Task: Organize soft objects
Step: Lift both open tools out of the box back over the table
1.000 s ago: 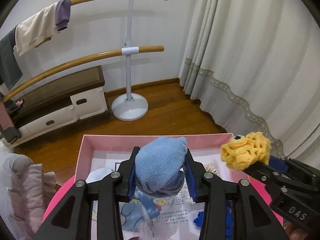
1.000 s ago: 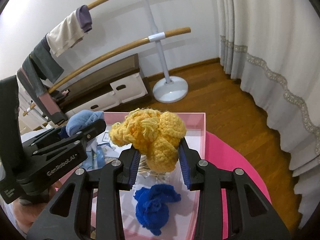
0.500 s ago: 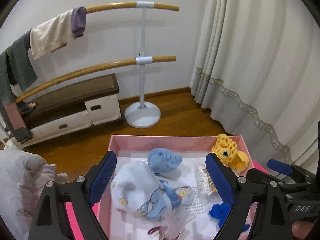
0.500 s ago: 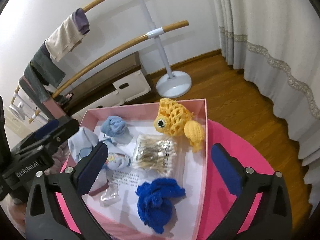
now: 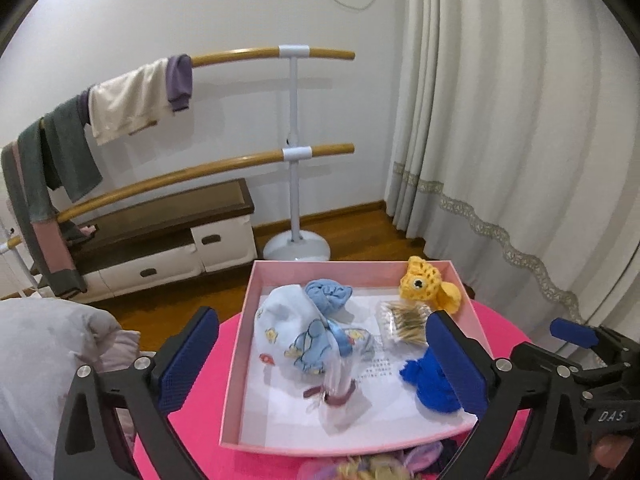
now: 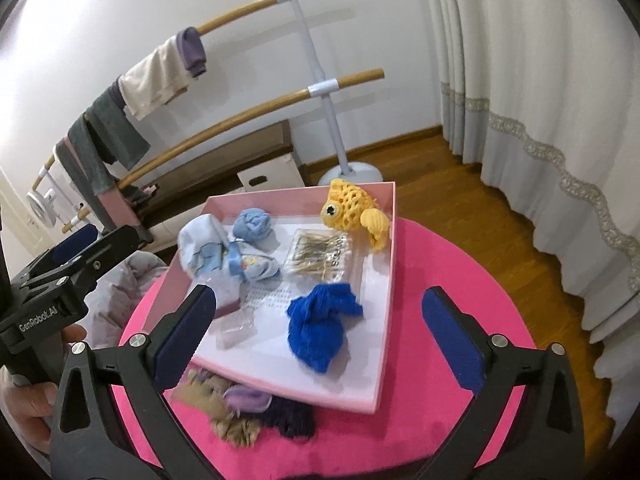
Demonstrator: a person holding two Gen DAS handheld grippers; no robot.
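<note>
A pink box sits on a round pink table. Inside it lie a yellow crochet fish in the far right corner, a light-blue fluffy ball, a white printed cloth and a dark-blue knit bundle. My left gripper hovers before the box, its jaws opening with nothing gripped. My right gripper stands open and empty over the box's near edge.
A pack of cotton swabs and a clear packet also lie in the box. Purple, tan and dark soft pieces lie on the table before it. Bedding is at the left; a bar rack and curtain stand behind.
Both grippers opened: the light-blue ball and the yellow fish left their jaws and now lie in the box. Both grippers then drew back from the box.
</note>
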